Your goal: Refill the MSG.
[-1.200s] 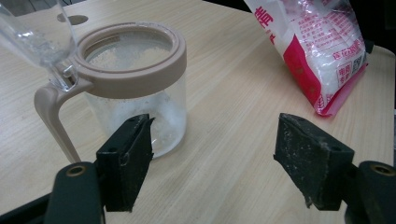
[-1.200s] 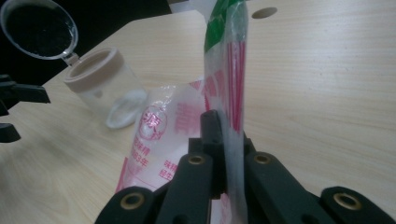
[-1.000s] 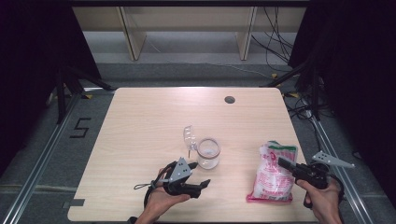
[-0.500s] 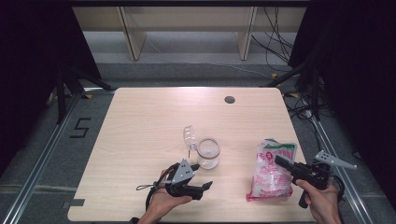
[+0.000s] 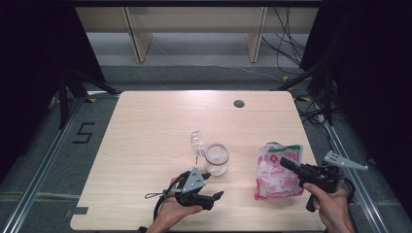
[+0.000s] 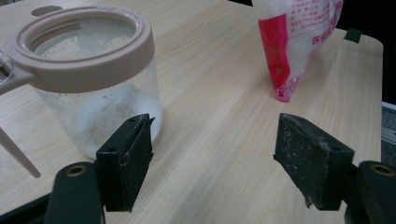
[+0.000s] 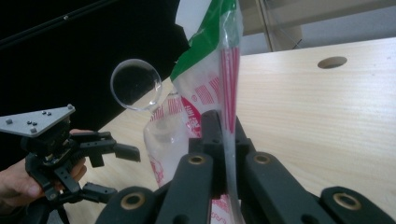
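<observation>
Item: red, white and green plastic bag of white granules (image 5: 278, 171), standing at the table's near right, pinched by its side seam in the clenched right gripper (image 5: 283, 161), probably for lifting to pour.

Item: clear round jar with beige flip lid (image 5: 216, 158), open, just beyond the released, wide-spread left gripper (image 5: 213, 186), apart from the bag.

Support: pale wooden table (image 5: 155, 131).

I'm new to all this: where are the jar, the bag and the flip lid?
jar (image 6: 100, 114), left gripper view, on its clear wall.
bag (image 5: 274, 172), high view, on its pink front.
lid (image 7: 135, 85), right gripper view, on the clear round disc.
</observation>
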`<state>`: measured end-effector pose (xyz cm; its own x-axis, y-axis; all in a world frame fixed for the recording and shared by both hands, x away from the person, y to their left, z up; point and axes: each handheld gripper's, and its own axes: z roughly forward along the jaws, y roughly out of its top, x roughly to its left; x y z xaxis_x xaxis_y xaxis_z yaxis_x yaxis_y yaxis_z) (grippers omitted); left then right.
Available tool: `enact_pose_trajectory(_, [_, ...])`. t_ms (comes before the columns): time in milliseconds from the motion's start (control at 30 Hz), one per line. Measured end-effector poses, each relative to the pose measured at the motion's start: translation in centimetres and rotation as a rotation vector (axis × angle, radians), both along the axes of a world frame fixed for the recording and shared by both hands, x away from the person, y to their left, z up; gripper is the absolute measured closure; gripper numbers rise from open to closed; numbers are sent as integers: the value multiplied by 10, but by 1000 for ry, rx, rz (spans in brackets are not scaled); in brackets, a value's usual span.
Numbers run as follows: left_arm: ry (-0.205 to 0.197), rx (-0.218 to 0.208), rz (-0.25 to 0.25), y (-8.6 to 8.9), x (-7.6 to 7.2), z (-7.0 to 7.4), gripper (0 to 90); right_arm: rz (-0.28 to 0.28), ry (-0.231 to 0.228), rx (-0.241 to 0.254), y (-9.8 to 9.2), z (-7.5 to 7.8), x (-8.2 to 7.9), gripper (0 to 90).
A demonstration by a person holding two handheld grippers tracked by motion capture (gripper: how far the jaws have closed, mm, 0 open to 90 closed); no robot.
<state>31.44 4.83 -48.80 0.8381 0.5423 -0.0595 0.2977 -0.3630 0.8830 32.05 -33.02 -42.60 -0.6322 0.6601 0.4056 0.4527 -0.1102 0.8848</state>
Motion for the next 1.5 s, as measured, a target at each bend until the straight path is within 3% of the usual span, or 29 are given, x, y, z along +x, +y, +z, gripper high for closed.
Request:
enact_pose_trajectory(33, [-9, 2, -4, 0, 0, 0, 270, 6, -10, 3, 2, 1, 2, 900])
enact_pose_trajectory(133, [15, -12, -10, -6, -1, -4, 271, 7, -9, -5, 5, 5, 5, 900])
enact_pose_trajectory(233, [1, 42, -28, -12, -4, -6, 271, -1, -22, -1, 6, 8, 6, 900])
enact_pose_trajectory(267, [-23, 50, -22, -18, -5, -7, 271, -1, -26, -8, 7, 9, 7, 900])
enact_pose_trajectory(367, [-12, 60, -51, -31, -5, -8, 273, -6, -17, -6, 9, 14, 9, 900])
enact_pose_trajectory(400, [-20, 56, -47, -36, -4, -10, 274, -2, -22, -11, 9, 16, 11, 900])
enact_pose_trajectory(433, [1, 44, -65, -43, -4, -12, 274, 3, -47, -12, 9, 18, 13, 900])
enact_pose_trajectory(467, [-15, 60, -60, -48, -2, -13, 275, 7, -33, -3, 10, 21, 14, 900])
enact_pose_trajectory(500, [-16, 41, -63, -54, -2, -15, 275, 4, -42, -11, 11, 24, 15, 900])
enact_pose_trajectory(533, [-12, 61, -73, -58, -1, -14, 276, 10, -40, -11, 12, 27, 15, 900])
enact_pose_trajectory(633, [-1, 34, -88, -75, 0, -16, 277, 22, -62, -23, 17, 37, 19, 900])
enact_pose_trajectory(767, [-22, 19, -76, -95, 5, -17, 283, 29, -48, -12, 24, 44, 20, 900])
enact_pose_trajectory(867, [-40, 2, -44, -107, 7, -17, 288, 42, -86, -20, 28, 48, 23, 900])
enact_pose_trajectory(900, [-45, 18, -41, -109, 8, -16, 292, 39, -69, -13, 30, 50, 22, 900])
enact_pose_trajectory(967, [-58, 10, -29, -118, 9, -17, 294, 43, -81, -21, 31, 52, 23, 900])
enact_pose_trajectory(1033, [-91, 38, -8, -124, 9, -17, 299, 51, -80, -14, 34, 54, 24, 900])
enact_pose_trajectory(1100, [-81, 60, 19, -127, 10, -16, 292, 60, -82, -19, 36, 56, 23, 900])
enact_pose_trajectory(1133, [-81, 46, 23, -129, 11, -16, 297, 68, -85, -13, 38, 57, 23, 900])
enact_pose_trajectory(1200, [-108, 53, 47, -134, 10, -16, 366, 74, -86, -19, 39, 59, 23, 900])
enact_pose_trajectory(1267, [-136, 58, 69, -139, 10, -17, 431, 76, -59, -15, 42, 60, 22, 900])
enact_pose_trajectory(1300, [-155, 66, 85, -140, 11, -17, 468, 81, -78, -30, 44, 60, 24, 900])
enact_pose_trajectory(1367, [-133, 39, 94, -141, 14, -20, 521, 81, -64, -33, 47, 61, 23, 900])
enact_pose_trajectory(1400, [-136, 23, 112, -141, 14, -20, 541, 80, -91, -49, 47, 60, 26, 900])
enact_pose_trajectory(1500, [-132, -24, 143, -139, 14, -23, 629, 85, -68, -66, 51, 63, 28, 900])
